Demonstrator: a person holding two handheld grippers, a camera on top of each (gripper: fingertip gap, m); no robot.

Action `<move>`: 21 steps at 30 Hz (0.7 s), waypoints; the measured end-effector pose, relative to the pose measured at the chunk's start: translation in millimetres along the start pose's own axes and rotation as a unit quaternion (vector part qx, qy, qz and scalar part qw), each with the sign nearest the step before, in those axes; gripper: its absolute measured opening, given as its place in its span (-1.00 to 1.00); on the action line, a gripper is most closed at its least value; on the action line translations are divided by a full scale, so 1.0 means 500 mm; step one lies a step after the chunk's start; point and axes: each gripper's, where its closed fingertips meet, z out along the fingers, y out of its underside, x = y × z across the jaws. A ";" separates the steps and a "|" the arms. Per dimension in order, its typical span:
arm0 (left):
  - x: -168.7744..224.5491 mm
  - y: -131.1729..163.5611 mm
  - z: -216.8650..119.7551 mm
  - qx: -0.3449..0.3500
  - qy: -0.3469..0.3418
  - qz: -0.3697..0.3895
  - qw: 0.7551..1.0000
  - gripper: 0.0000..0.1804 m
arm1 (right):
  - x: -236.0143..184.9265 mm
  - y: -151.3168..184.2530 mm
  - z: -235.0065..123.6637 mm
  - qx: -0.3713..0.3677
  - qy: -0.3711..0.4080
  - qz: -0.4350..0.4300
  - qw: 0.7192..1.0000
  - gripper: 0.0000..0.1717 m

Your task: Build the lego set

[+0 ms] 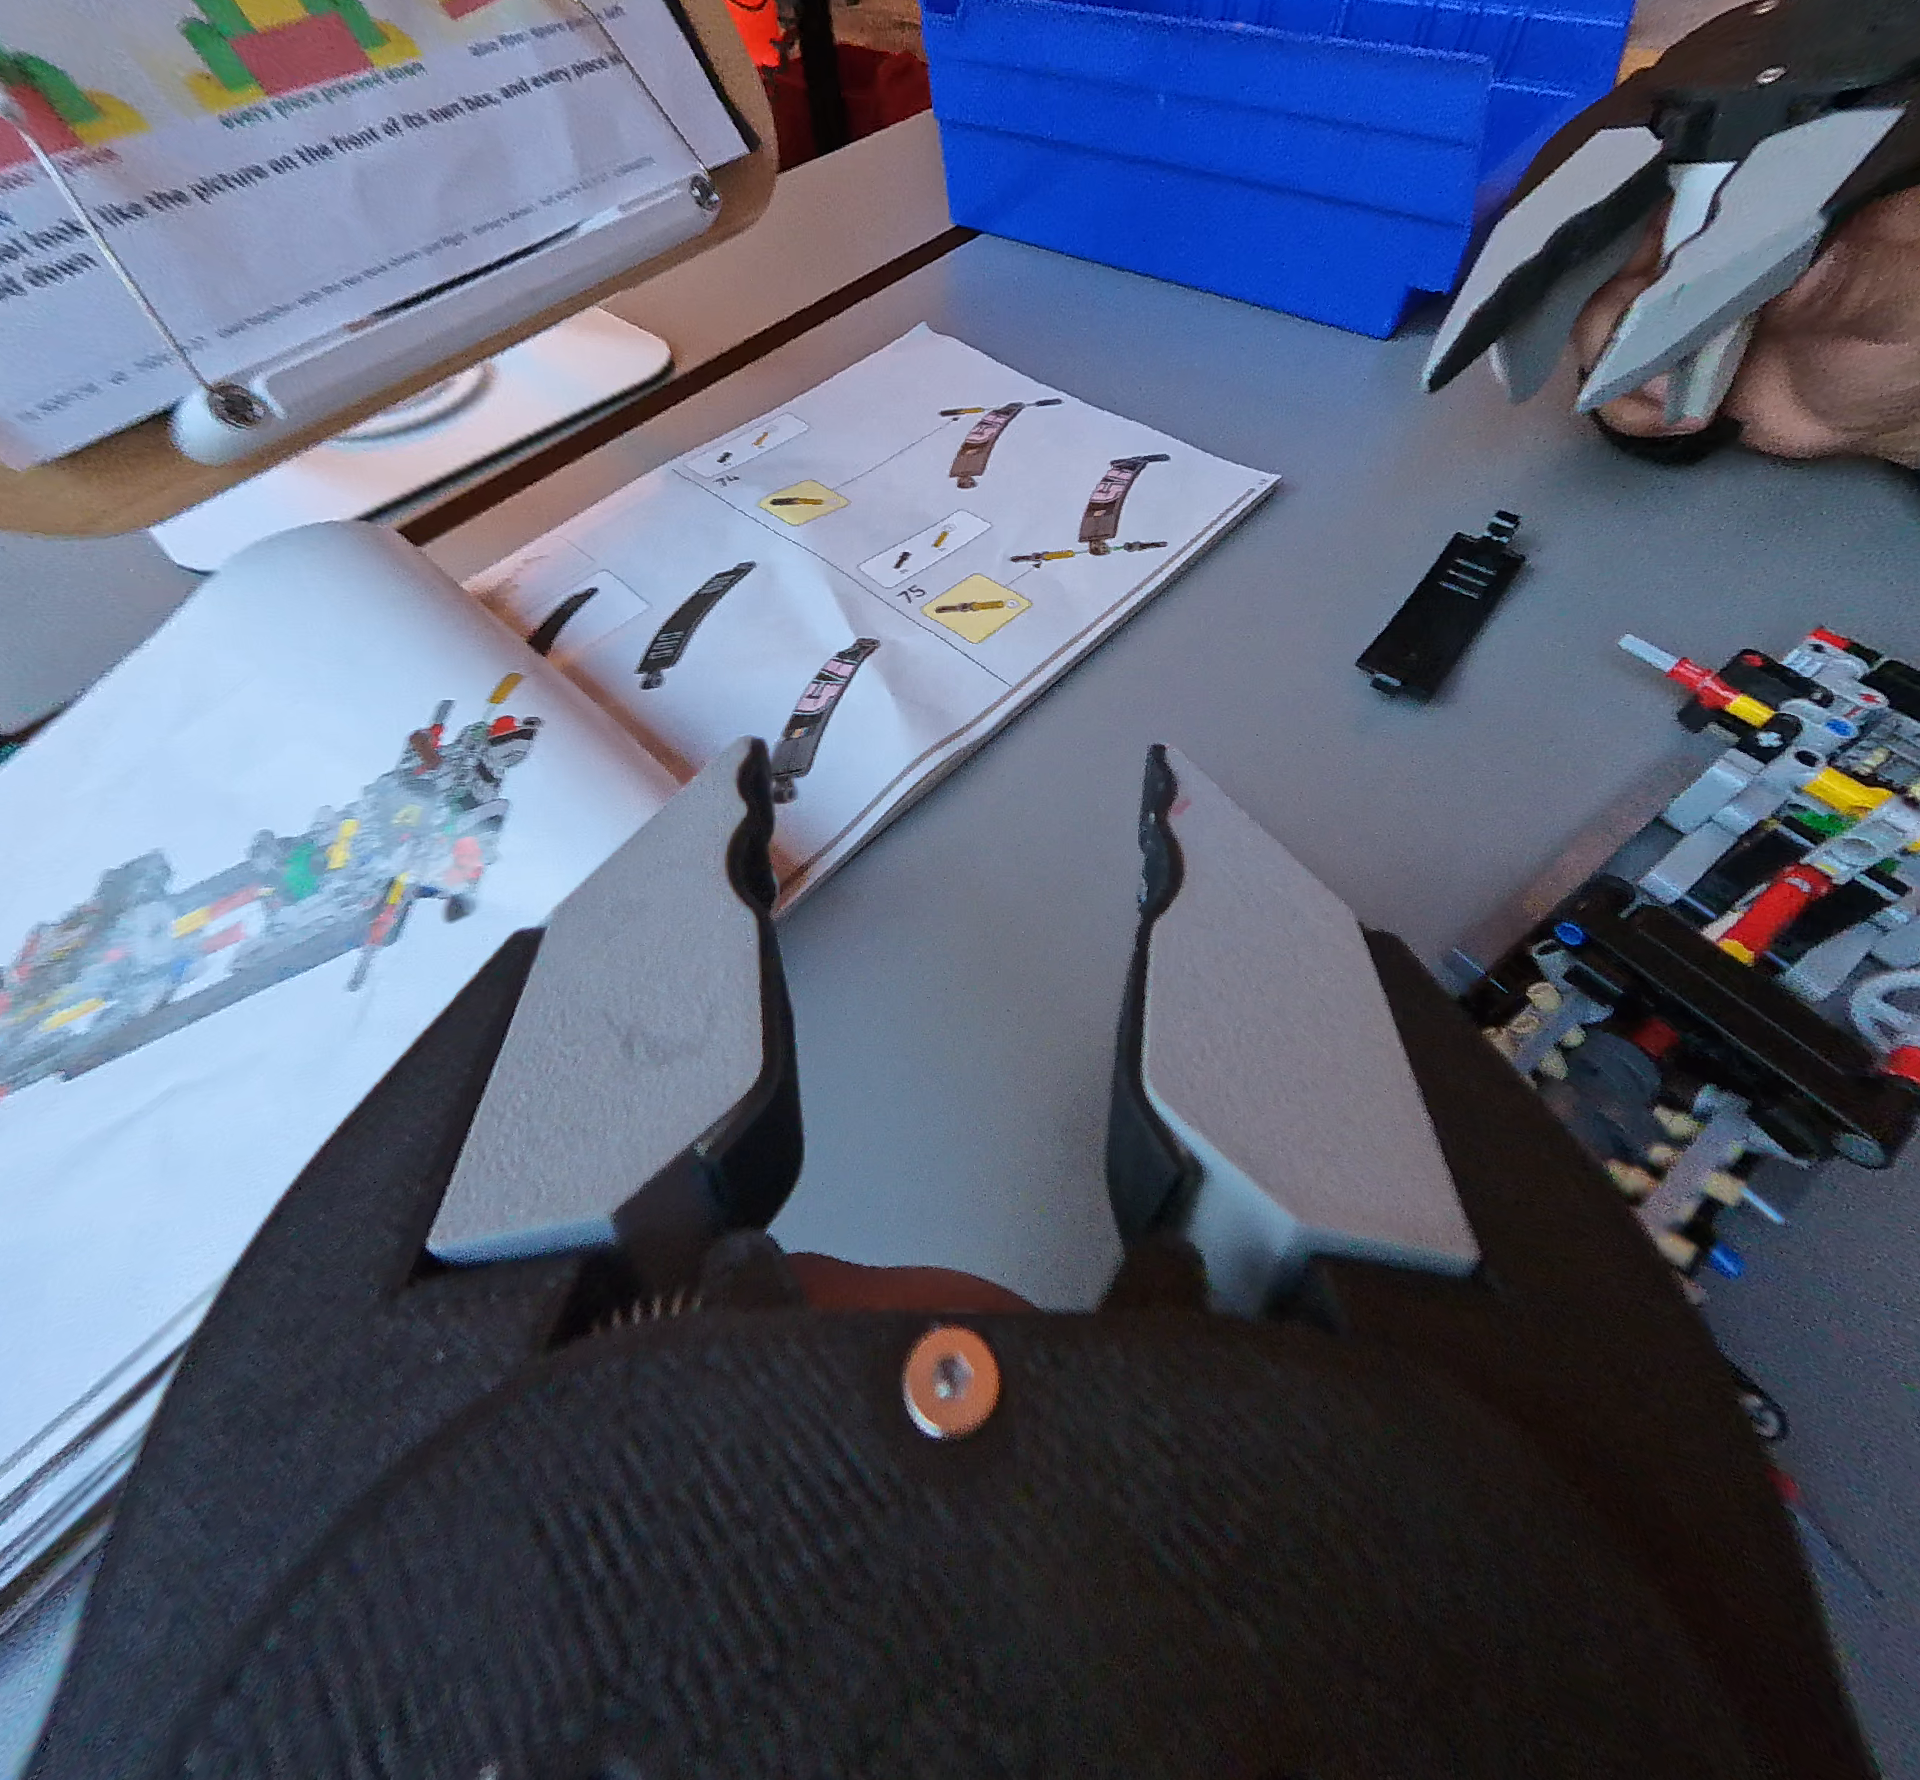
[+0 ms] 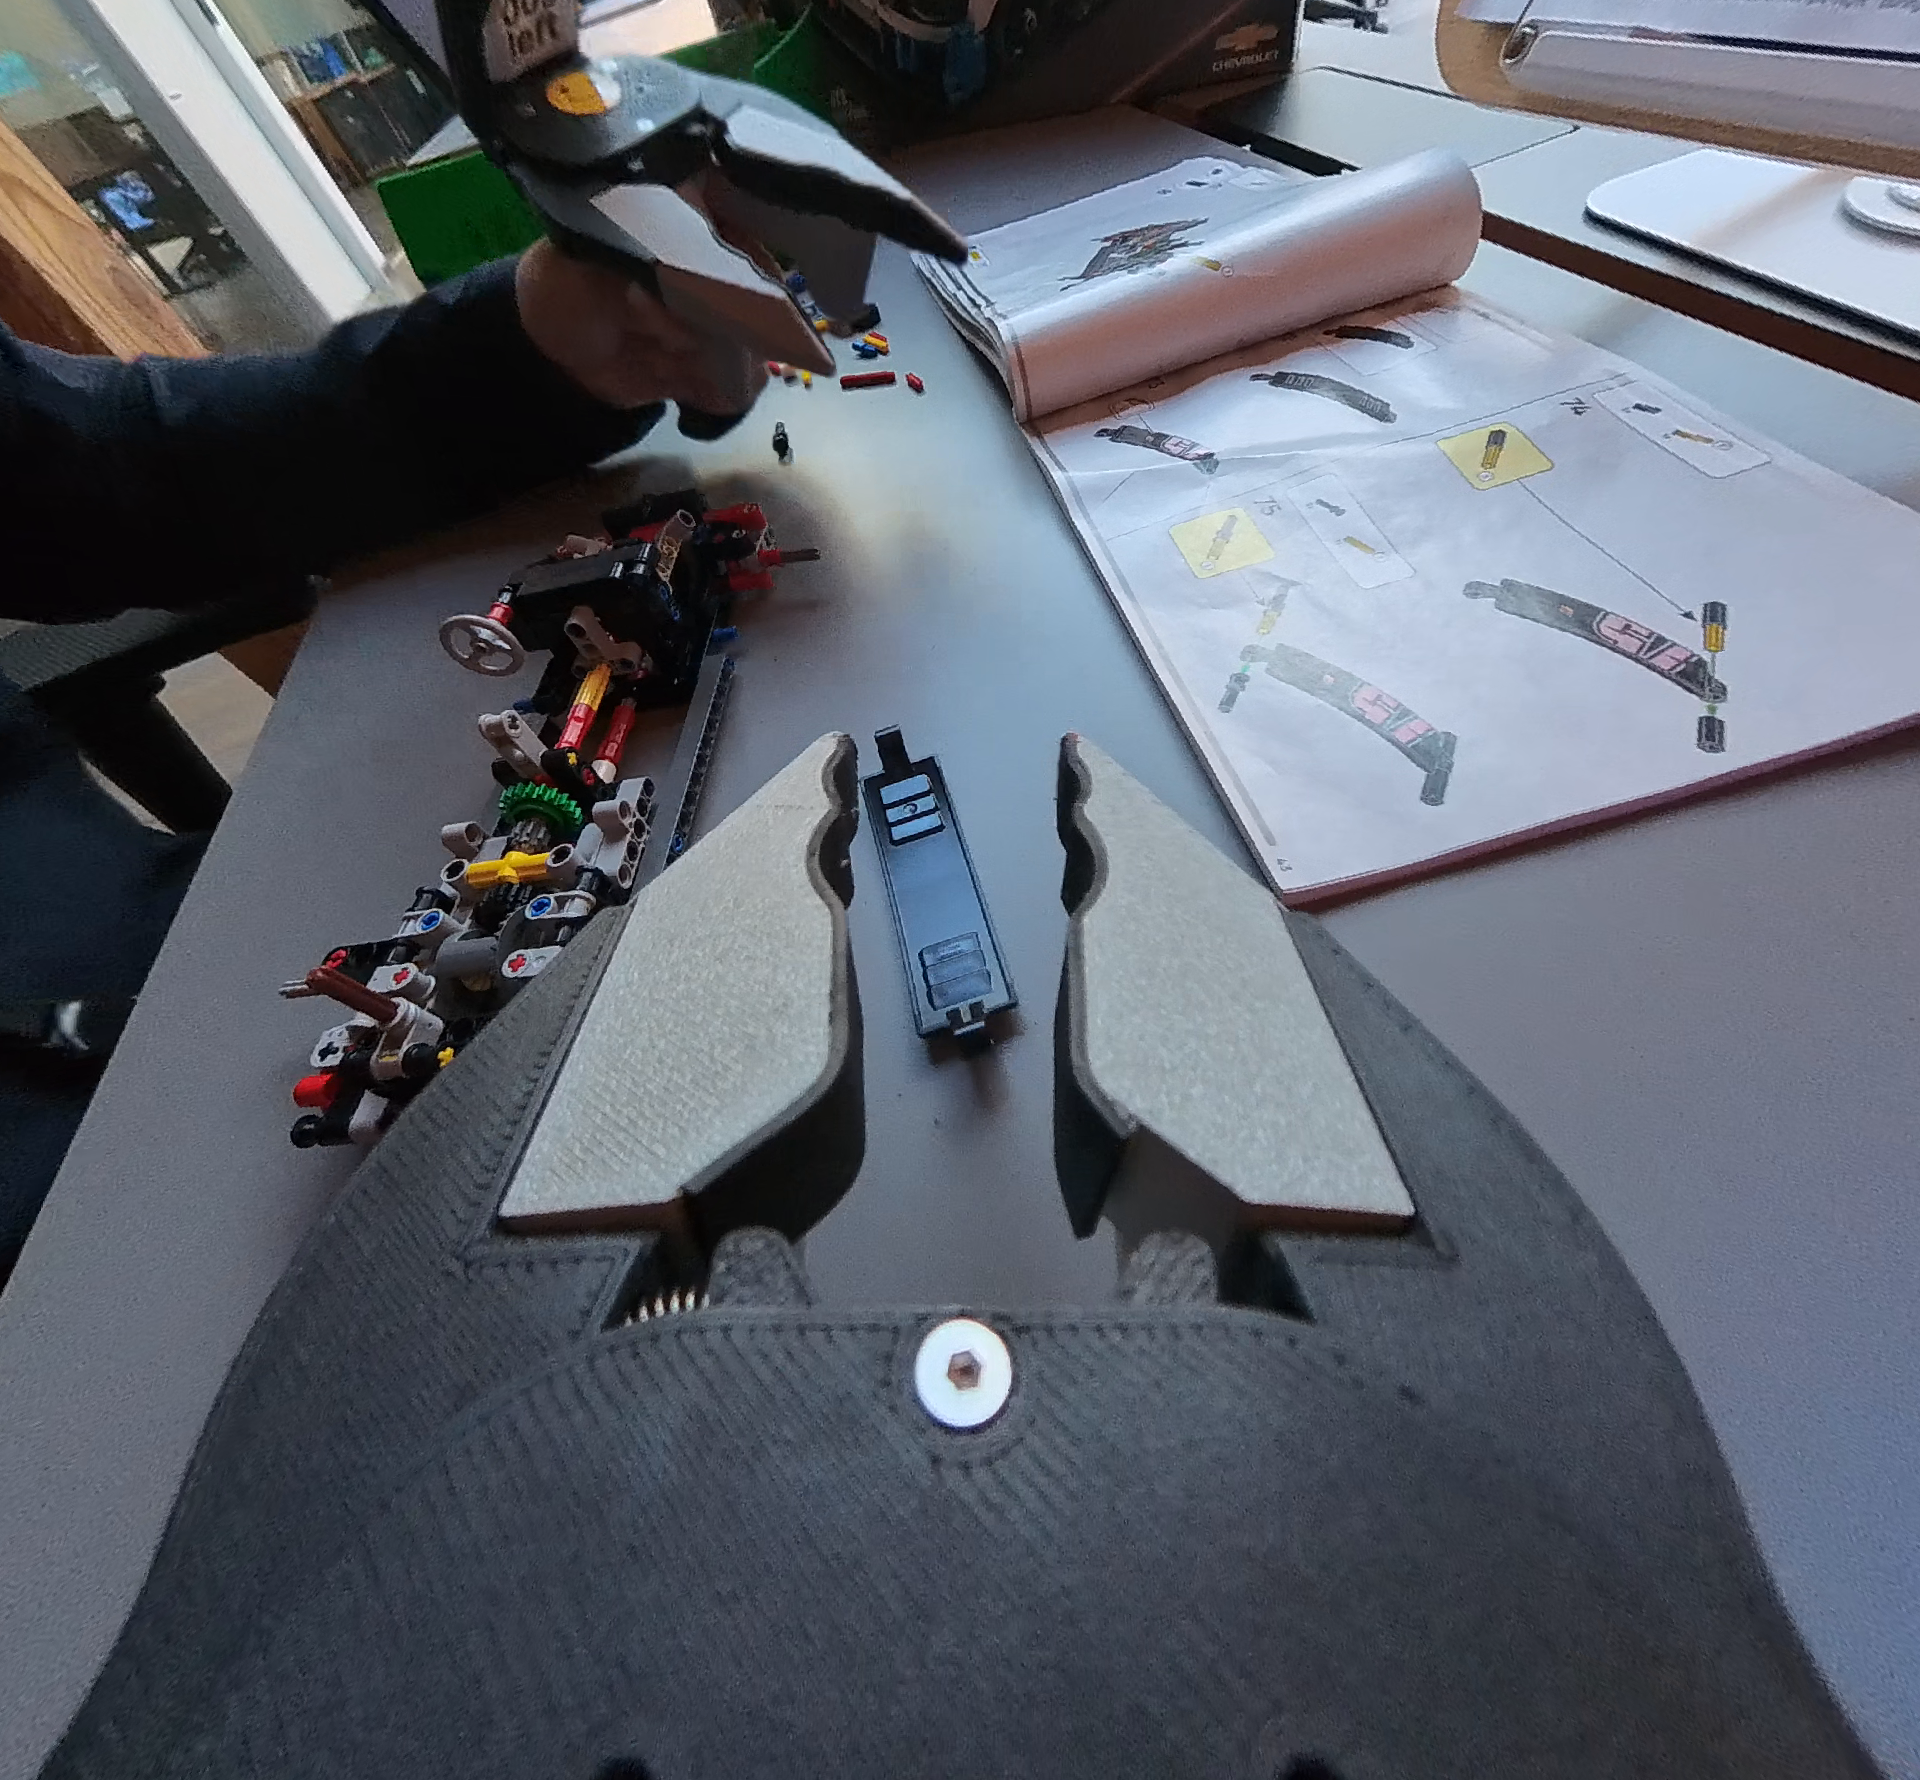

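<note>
While left gripper [image 1: 956,764] hovers, jaws wide, right gripper [image 2: 951,759] angles down over black panel [image 2: 935,889], jaws part-open, empty.

Both claw-mounted cameras face each other low across the shared table [image 1: 1039,951].

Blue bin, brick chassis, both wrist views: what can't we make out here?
- Blue bin interior: left wrist view, hidden by its front wall.
- Brick chassis: cut by the right edge there; near end behind right gripper in the right wrist view.
- Loose small pieces: too small.
</note>
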 end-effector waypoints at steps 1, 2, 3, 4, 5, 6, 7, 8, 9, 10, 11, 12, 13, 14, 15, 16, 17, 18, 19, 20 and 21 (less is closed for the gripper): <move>0.004 0.006 0.007 -0.001 0.006 -0.003 1.000 -0.26 | 0.001 0.000 -0.001 0.000 0.000 0.000 1.000 -0.59; 0.007 0.015 0.013 -0.012 0.009 -0.003 1.000 -0.26 | 0.003 0.000 -0.001 0.000 0.000 0.000 1.000 -0.58; 0.006 0.026 0.016 -0.025 0.005 -0.001 1.000 -0.26 | 0.003 0.000 -0.001 -0.001 0.000 -0.001 1.000 -0.58; 0.002 0.034 0.016 -0.032 -0.004 0.000 0.999 -0.26 | 0.004 0.000 0.000 -0.001 -0.001 -0.002 1.000 -0.58; 0.000 0.039 0.013 -0.035 -0.010 0.002 0.999 -0.26 | 0.004 0.000 0.001 -0.002 -0.003 -0.003 1.000 -0.58; -0.005 0.042 0.009 -0.039 -0.020 0.007 0.999 -0.27 | 0.004 0.000 0.002 -0.003 -0.004 -0.004 1.000 -0.58; -0.015 0.044 0.005 -0.042 -0.036 0.012 0.998 -0.29 | 0.006 0.000 0.002 -0.004 -0.005 -0.004 1.000 -0.58; -0.025 0.045 0.002 -0.043 -0.049 0.010 0.998 -0.30 | 0.007 0.000 0.003 -0.004 -0.007 -0.002 1.000 -0.58; -0.028 0.047 0.001 -0.043 -0.051 -0.001 0.998 -0.31 | 0.008 -0.001 0.002 -0.003 -0.009 0.002 1.000 -0.57; -0.027 0.053 0.002 -0.047 -0.045 -0.020 0.998 -0.34 | 0.010 -0.003 0.001 -0.001 -0.011 0.006 1.000 -0.56; -0.025 0.062 0.005 -0.057 -0.038 -0.037 0.997 -0.34 | 0.011 -0.005 -0.001 0.004 -0.013 0.011 1.000 -0.55; -0.025 0.072 0.007 -0.071 -0.034 -0.047 0.996 -0.34 | 0.012 -0.008 -0.003 0.011 -0.015 0.015 1.000 -0.55; -0.025 0.078 0.008 -0.080 -0.032 -0.052 0.995 -0.34 | 0.013 -0.011 -0.006 0.017 -0.017 0.018 1.000 -0.55; -0.026 0.079 0.008 -0.081 -0.032 -0.055 0.995 -0.34 | 0.014 -0.014 -0.008 0.023 -0.019 0.022 0.999 -0.55; -0.027 0.077 0.007 -0.078 -0.035 -0.055 0.995 -0.35 | 0.014 -0.016 -0.011 0.028 -0.021 0.025 0.999 -0.55; -0.027 0.076 0.006 -0.077 -0.037 -0.054 0.995 -0.37 | 0.015 -0.018 -0.012 0.031 -0.022 0.026 0.999 -0.55; -0.024 0.078 0.007 -0.079 -0.034 -0.053 0.995 -0.37 | 0.014 -0.019 -0.013 0.032 -0.023 0.026 0.999 -0.55; -0.022 0.080 0.008 -0.083 -0.032 -0.053 0.995 -0.37 | 0.013 -0.018 -0.013 0.032 -0.023 0.025 0.999 -0.55; -0.019 0.081 0.010 -0.086 -0.031 -0.052 0.994 -0.37 | 0.012 -0.017 -0.011 0.029 -0.023 0.023 0.999 -0.55; -0.017 0.082 0.011 -0.089 -0.029 -0.050 0.994 -0.37 | 0.011 -0.016 -0.010 0.026 -0.023 0.020 0.999 -0.55; -0.015 0.083 0.012 -0.090 -0.029 -0.048 0.994 -0.37 | 0.009 -0.014 -0.008 0.023 -0.023 0.018 0.999 -0.55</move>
